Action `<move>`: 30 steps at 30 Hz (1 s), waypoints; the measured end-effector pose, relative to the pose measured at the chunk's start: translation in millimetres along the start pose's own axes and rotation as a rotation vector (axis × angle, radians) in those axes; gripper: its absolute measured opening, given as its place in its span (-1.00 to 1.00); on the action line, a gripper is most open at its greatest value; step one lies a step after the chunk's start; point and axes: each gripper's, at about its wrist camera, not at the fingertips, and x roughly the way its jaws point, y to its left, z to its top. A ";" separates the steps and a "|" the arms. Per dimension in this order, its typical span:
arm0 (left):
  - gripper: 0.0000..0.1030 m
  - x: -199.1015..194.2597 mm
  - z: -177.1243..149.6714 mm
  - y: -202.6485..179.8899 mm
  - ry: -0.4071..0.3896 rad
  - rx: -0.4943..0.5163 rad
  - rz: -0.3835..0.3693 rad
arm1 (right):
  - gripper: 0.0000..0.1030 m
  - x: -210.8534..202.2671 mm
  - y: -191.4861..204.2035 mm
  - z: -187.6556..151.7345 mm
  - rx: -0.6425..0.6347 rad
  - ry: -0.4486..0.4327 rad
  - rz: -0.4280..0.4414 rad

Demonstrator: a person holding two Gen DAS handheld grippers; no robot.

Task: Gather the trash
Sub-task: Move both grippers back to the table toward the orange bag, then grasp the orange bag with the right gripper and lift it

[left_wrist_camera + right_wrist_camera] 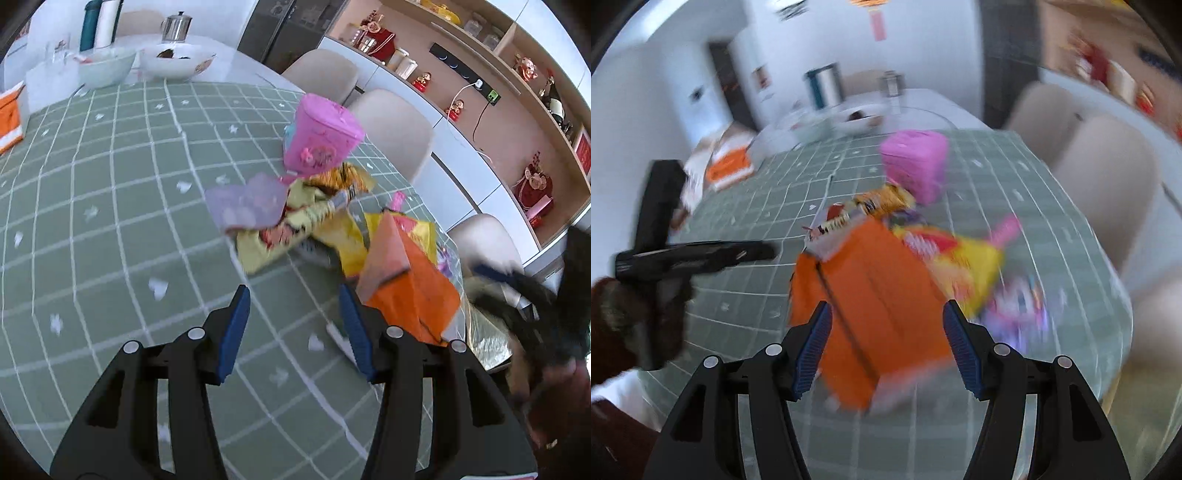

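Plainly, the trash is gathered in one loose heap near the table's rounded edge, on the green checked tablecloth (110, 192); the heap lies ahead of both tools. An orange carton (871, 306) is seen directly in front of the right gripper (886, 343), whose jaws stand apart with the carton's near end framed between the blue pads (812, 347); no pad can be said to press on it, since that view is smeared by motion. From the left gripper (295, 328), also spread wide with only bare cloth between its pads, the same carton (406, 288) is found ahead and to the right, just beyond the right-hand pad. The carton's long axis is judged to run away from the right tool, roughly in line with its pointing; the right hand is therefore judged the nearer and better placed, a closing across the carton's narrow width being all that seems required.

Counted: one orange carton in the heap; one pink tub (321, 136) standing upright behind the heap; at least three crumpled wrappers, among them a yellow wrapper (291, 229) and a pale lilac wrapper (247, 203), though the exact number cannot be told; two white bowls (177, 61) at the far end; two grippers.
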 end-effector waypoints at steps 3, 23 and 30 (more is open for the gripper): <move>-0.07 -9.2 -13.7 3.7 0.022 -0.020 0.001 | 0.15 32.2 -3.0 24.0 -0.092 0.022 -0.044; -0.07 6.4 -20.8 -26.3 0.062 -0.016 -0.093 | -0.88 -5.2 -33.0 2.9 0.123 0.053 -0.113; -0.07 17.9 -16.0 -65.4 0.067 0.031 -0.135 | -0.85 -23.5 -56.7 -18.8 0.200 0.052 -0.089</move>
